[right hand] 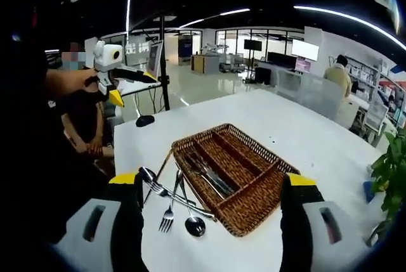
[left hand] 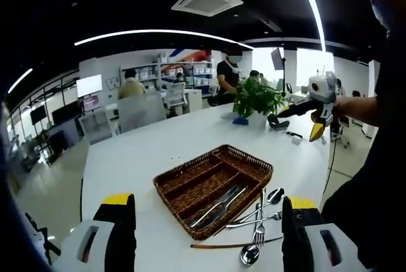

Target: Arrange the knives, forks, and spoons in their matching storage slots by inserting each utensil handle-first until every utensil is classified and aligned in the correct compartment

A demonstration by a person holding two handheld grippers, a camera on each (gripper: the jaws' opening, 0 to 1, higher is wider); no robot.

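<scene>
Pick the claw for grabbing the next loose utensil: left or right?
Left claw, narrowly: open like the right claw, but the loose utensils beside the basket sit nearer its jaws.

I see knives (left hand: 216,207) inside the wicker tray (left hand: 190,177), forks (left hand: 260,221) and spoons (left hand: 250,254) loose just beside it, lower centre

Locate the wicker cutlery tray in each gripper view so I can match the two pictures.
Left gripper view: the wicker tray sits lower centre on the white table, between the jaws, loose cutlery off its lower right edge.
Right gripper view: the wicker tray sits lower centre, loose cutlery off its left edge.
Shared landmark: the knives lying inside one compartment.
</scene>
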